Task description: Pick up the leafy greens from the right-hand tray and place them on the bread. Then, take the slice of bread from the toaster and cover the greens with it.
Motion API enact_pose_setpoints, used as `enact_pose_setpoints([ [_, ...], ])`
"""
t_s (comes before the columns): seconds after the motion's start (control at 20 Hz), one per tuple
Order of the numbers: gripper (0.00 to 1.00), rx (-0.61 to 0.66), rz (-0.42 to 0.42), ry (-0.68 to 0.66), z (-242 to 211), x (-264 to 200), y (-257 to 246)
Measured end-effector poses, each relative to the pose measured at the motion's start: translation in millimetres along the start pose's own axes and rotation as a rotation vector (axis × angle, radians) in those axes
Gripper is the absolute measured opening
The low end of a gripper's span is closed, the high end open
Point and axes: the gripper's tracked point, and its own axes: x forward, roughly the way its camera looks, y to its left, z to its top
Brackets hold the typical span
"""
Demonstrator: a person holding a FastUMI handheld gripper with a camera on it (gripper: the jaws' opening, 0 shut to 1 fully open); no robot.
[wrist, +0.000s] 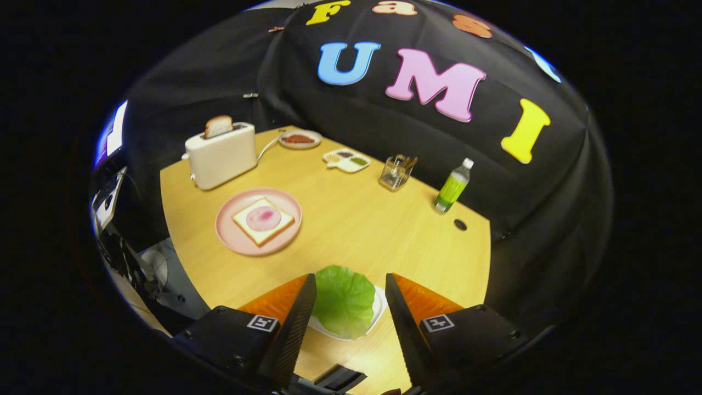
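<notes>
Gripper [351, 296] spread wide, fingers [299, 312] flanking but not touching leafy greens [344, 300]. Greens flat on white tray [378, 307] between the fingers, long axis roughly 12-to-6, broad rounded edge toward 12. Beyond, at 11 o'clock from the greens: pink plate [227, 230] carrying bread [263, 220] with a pink round on top, corners pointing 12, 3, 6, 9. Farther at 11, toaster [221, 155] with slice of bread [218, 126] upright in its slot. Green bottle [453, 188] at 1 o'clock.

We see bare counter [351, 219] between pink plate [258, 220] and open claw [351, 285]; toaster [221, 155] stands just behind plate, blocking there.
</notes>
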Motion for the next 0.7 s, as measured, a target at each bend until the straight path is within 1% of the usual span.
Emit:
enact_pose_setpoints([
  [0.1, 0.73, -0.003, 0.036, 0.066, -27.0, 21.1, 2.1],
  [0.25, 0.73, 0.019, 0.081, 0.148, -57.6, 50.2, 3.8],
  [0.3, 0.71, 0.026, 0.09, 0.166, -62.9, 56.8, 2.8],
  [0.35, 0.67, 0.034, 0.103, 0.182, -68.4, 65.0, 3.2],
  [0.4, 0.6, 0.043, 0.115, 0.196, -72.8, 72.6, 2.8],
  [0.45, 0.57, 0.05, 0.126, 0.21, -77.0, 79.4, 2.7],
  [0.5, 0.52, 0.056, 0.137, 0.229, -81.3, 84.5, 3.2],
  [0.7, 0.52, 0.066, 0.15, 0.297, -100.8, 96.0, 1.3],
])
